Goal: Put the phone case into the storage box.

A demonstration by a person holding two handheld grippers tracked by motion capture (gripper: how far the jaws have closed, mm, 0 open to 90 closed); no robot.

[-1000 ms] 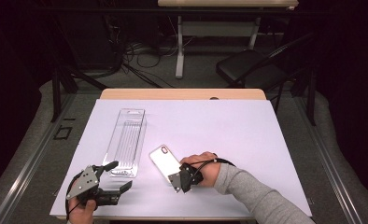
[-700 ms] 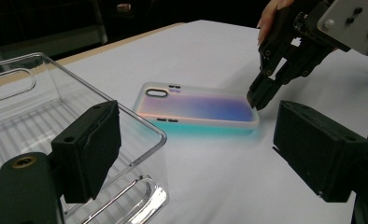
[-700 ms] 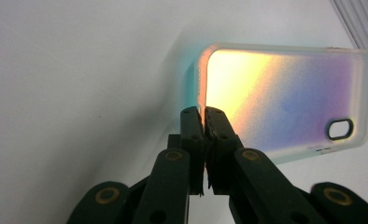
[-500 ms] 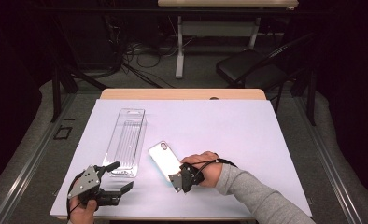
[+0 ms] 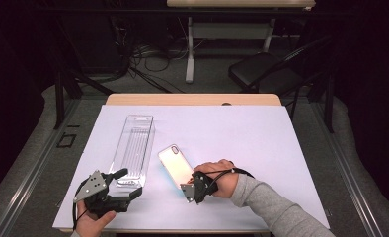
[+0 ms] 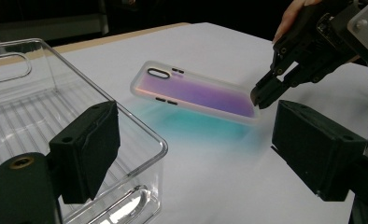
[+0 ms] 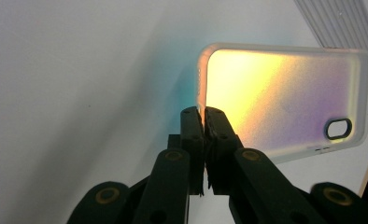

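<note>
Iridescent phone case lifted at one end

The translucent, purple-to-yellow iridescent plastic phone case [image 5: 175, 165] hung tilted above the white counter [image 5: 261, 143], its bottom edge pinched, camera cutout end lower.

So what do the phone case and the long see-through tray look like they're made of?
Phone case: probably flexible plastic or silicone with a frosted translucent rim and an iridescent back shifting from yellow to purple; it casts a teal tint on the white table cover. The right tongs pinch its edge.
Tray: looks like rigid clear plastic, glossy, with a ribbed floor and bright glints on its rounded rim.
</note>
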